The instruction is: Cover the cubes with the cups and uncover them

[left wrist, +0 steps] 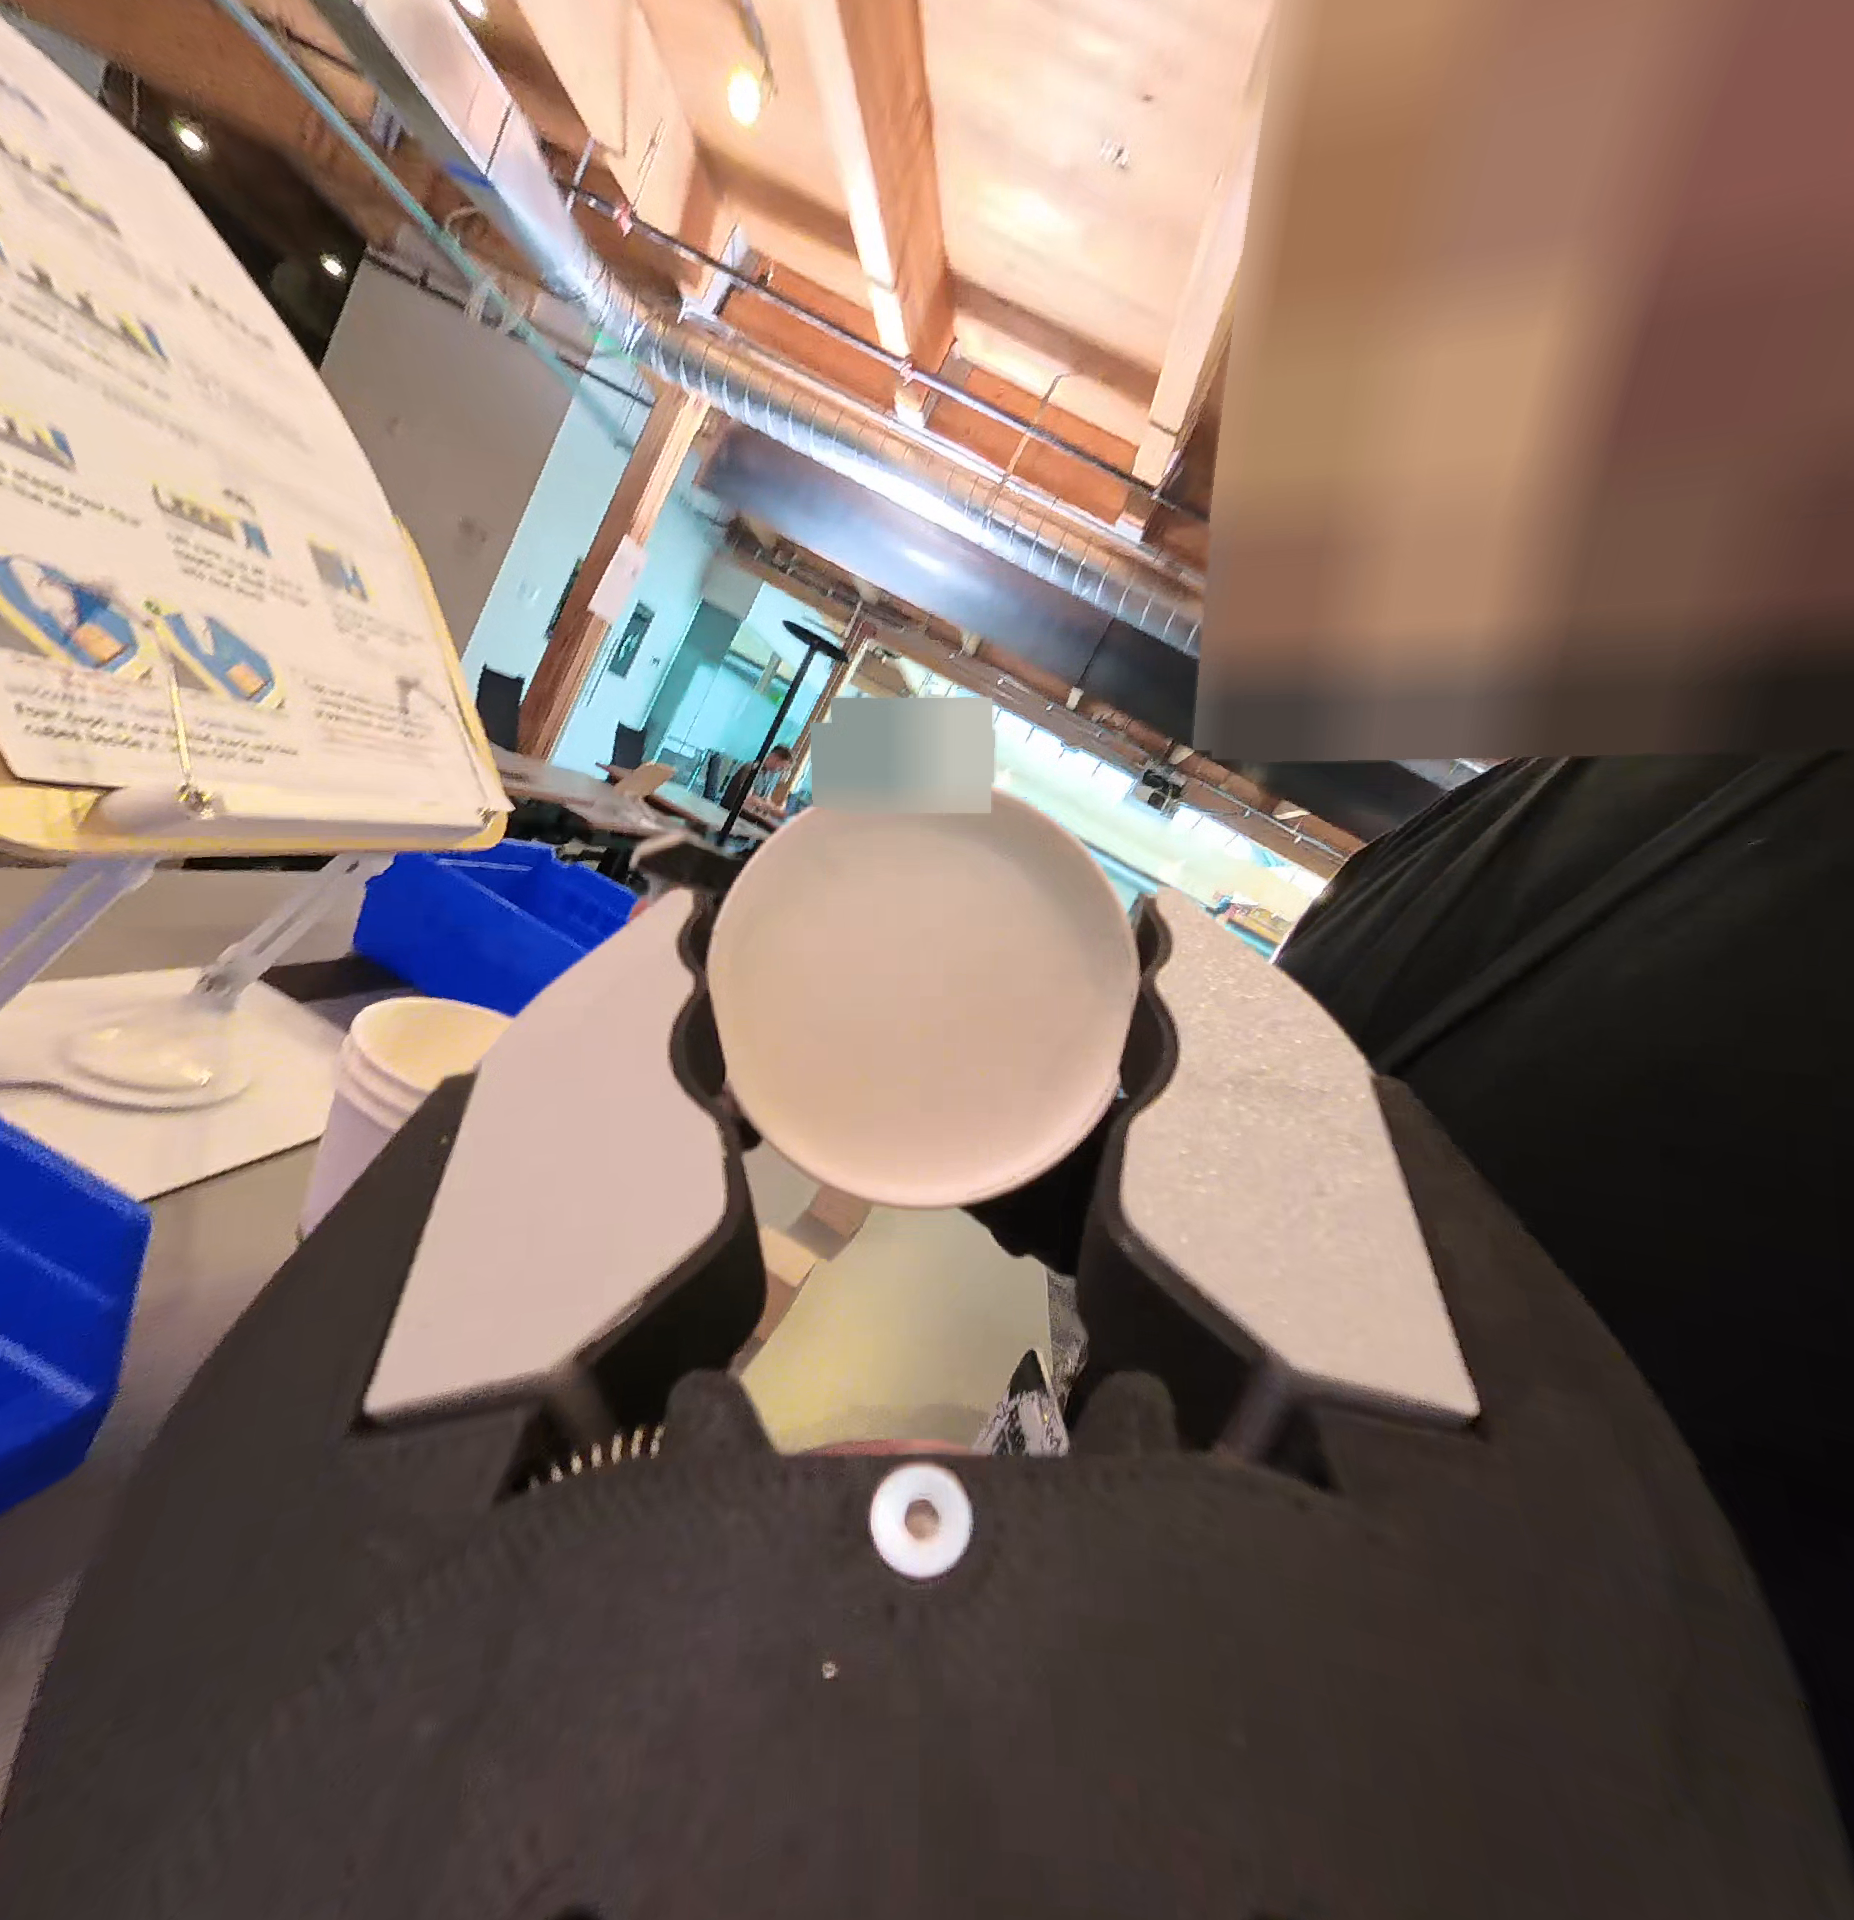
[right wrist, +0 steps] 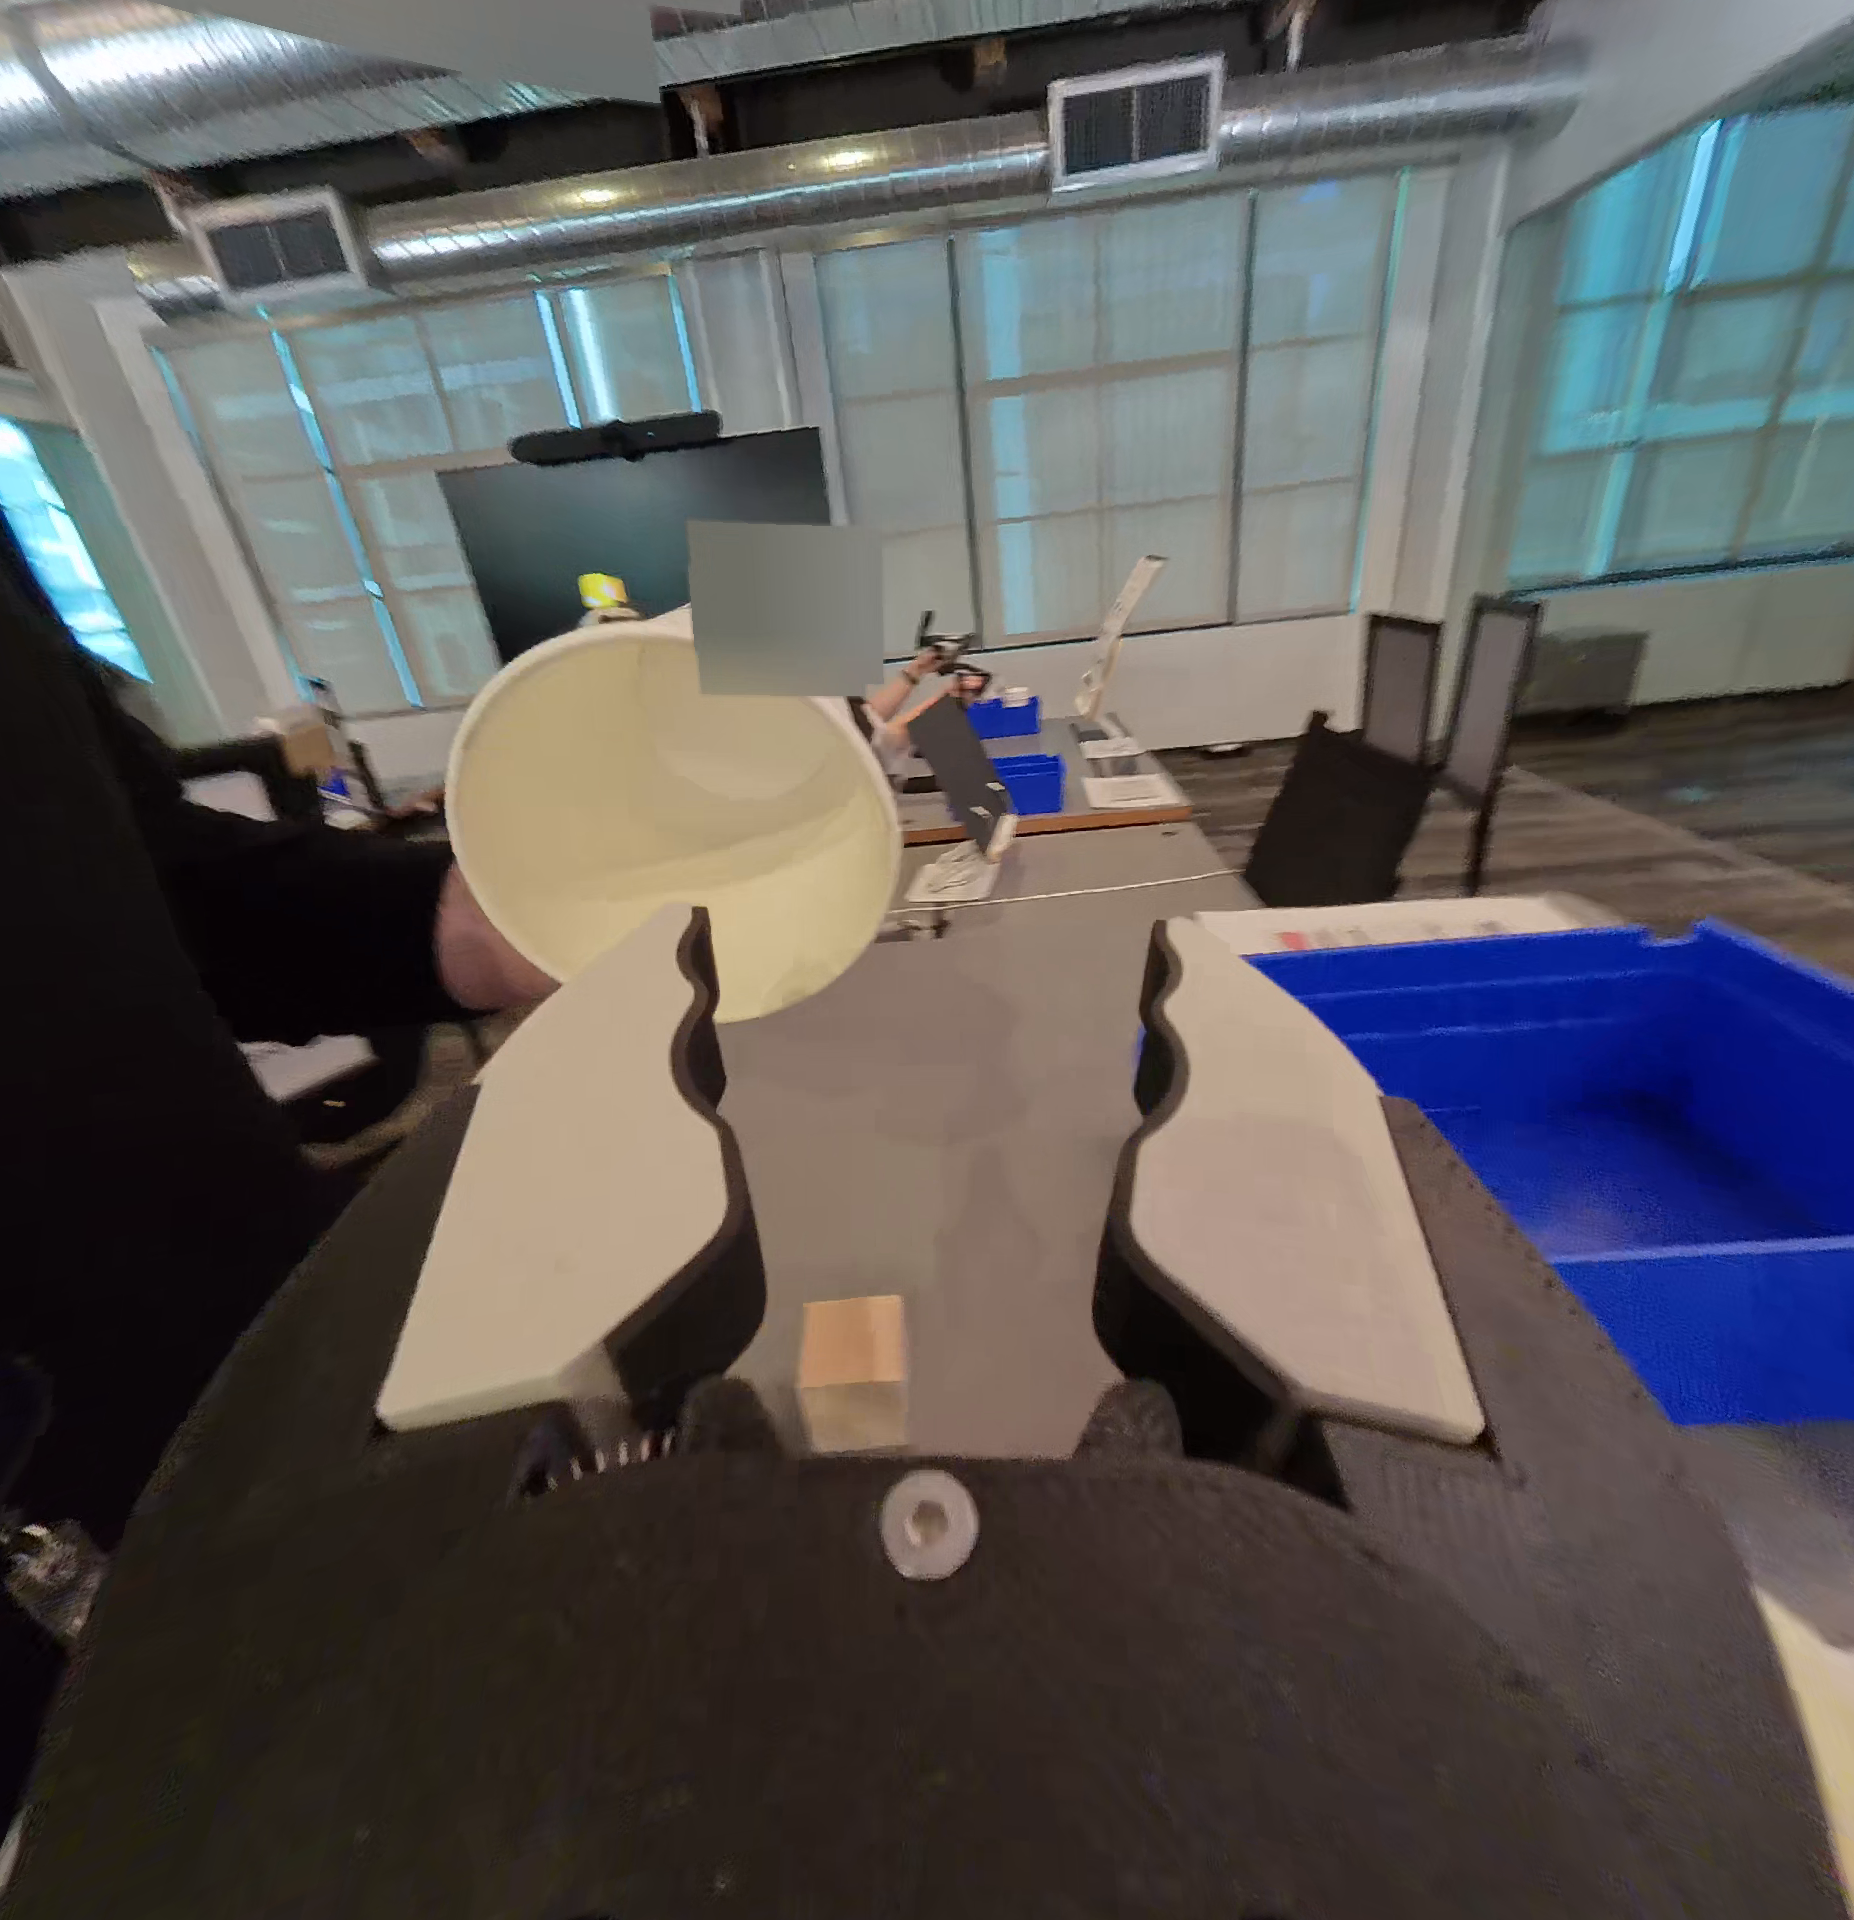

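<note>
White paper forms the cup that is pinched between the two fingers of the left tool, and its closed bottom is turned toward the left wrist camera. The cup is held raised and tilted, with ceiling beams and ducts seen behind it. In the right wrist view the same cup is seen from its open mouth, up and to the left of the right tool, and nothing is seen inside it. The right tool is held spread, with nothing between its fingers. A wooden cube is seen on the grey bench low in the gap between the right tool's fingers, near their base, and it is uncovered; the raised cup is well apart from it. A blue bin is placed on the bench to the right of the cube. In the left wrist view a stack of paper cups is seen standing on the bench to the left of the held cup, beside another blue bin, with a printed sheet on a stand above them.
</note>
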Tool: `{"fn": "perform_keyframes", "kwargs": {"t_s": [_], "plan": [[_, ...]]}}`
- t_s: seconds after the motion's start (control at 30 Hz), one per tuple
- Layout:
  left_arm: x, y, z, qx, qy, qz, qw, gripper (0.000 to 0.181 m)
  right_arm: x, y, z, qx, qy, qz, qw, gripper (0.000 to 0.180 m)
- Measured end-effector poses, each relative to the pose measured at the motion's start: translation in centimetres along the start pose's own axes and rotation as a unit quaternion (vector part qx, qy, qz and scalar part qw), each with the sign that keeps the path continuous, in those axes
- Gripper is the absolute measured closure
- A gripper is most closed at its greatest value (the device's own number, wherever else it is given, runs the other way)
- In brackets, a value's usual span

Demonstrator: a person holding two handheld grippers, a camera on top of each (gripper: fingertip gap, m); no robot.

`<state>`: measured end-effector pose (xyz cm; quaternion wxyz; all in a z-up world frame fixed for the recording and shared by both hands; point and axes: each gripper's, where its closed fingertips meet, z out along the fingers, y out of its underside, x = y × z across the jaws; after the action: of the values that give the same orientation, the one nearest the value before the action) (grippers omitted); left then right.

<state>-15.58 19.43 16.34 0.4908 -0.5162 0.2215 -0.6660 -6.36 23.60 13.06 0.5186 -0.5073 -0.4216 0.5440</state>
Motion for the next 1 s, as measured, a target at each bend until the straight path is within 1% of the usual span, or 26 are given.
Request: {"fn": "perform_keyframes", "kwargs": {"t_s": [0.13, 0.23, 0.33, 0.37, 0.4, 0.43, 0.6, 0.67, 0.7, 0.73, 0.8, 0.87, 0.93, 0.97, 1.0], "plan": [[1.0, 0.0, 0.9, -0.004, 0.026, 0.024, 0.999, 0.105, -1.6, 1.3, 1.9, -0.001, -0.047, 0.099, 0.994, 0.11], [1.3, 0.0, 1.5, -0.014, 0.031, 0.039, 0.999, 0.105, -2.5, 1.4, 2.8, 0.018, -0.074, 0.136, 0.988, 0.122], [1.5, 0.6, 2.0, -0.03, 0.033, 0.051, 0.998, 0.105, -3.4, 0.9, 3.2, 0.041, -0.103, 0.162, 0.98, 0.148], [1.5, 0.8, 2.1, -0.035, 0.033, 0.054, 0.997, 0.105, -3.6, 0.8, 3.3, 0.044, -0.112, 0.17, 0.978, 0.162], [1.7, 1.0, 2.2, -0.038, 0.038, 0.056, 0.997, 0.105, -3.5, 0.9, 3.4, 0.047, -0.11, 0.181, 0.976, 0.173], [1.9, 1.0, 2.3, -0.038, 0.042, 0.057, 0.997, 0.105, -3.3, 0.9, 3.3, 0.053, -0.108, 0.192, 0.974, 0.18], [1.6, 1.4, 2.5, -0.059, 0.021, 0.071, 0.995, 0.105, -2.9, 0.9, 2.8, 0.042, -0.103, 0.21, 0.971, 0.18], [1.5, 0.4, 2.1, -0.043, 0.012, 0.08, 0.996, 0.104, -2.3, 0.3, 2.0, 0.033, -0.097, 0.21, 0.972, 0.18], [1.4, -0.1, 1.7, -0.04, 0.006, 0.085, 0.996, 0.105, -1.8, 0.1, 1.4, 0.016, -0.09, 0.202, 0.975, 0.18], [1.4, -0.3, 1.4, -0.046, 0.001, 0.094, 0.995, 0.109, -1.2, -0.1, 0.6, -0.009, -0.08, 0.187, 0.979, 0.179], [1.3, -0.6, 0.6, -0.058, -0.008, 0.112, 0.992, 0.126, 0.6, -1.1, -1.3, -0.065, -0.052, 0.148, 0.985, 0.179], [1.2, -0.5, -0.1, -0.068, -0.013, 0.123, 0.99, 0.149, 2.7, -2.1, -3.4, -0.139, -0.017, 0.103, 0.985, 0.179], [1.0, -0.5, -0.7, -0.069, -0.018, 0.123, 0.99, 0.175, 4.7, -2.7, -5.3, -0.221, 0.02, 0.054, 0.974, 0.179], [0.8, -0.4, -1.0, -0.069, -0.025, 0.121, 0.99, 0.181, 5.5, -2.8, -6.1, -0.265, 0.031, 0.038, 0.963, 0.179], [0.5, -0.2, -1.2, -0.074, -0.032, 0.119, 0.99, 0.181, 6.3, -2.8, -6.8, -0.302, 0.04, 0.024, 0.952, 0.179]]}}
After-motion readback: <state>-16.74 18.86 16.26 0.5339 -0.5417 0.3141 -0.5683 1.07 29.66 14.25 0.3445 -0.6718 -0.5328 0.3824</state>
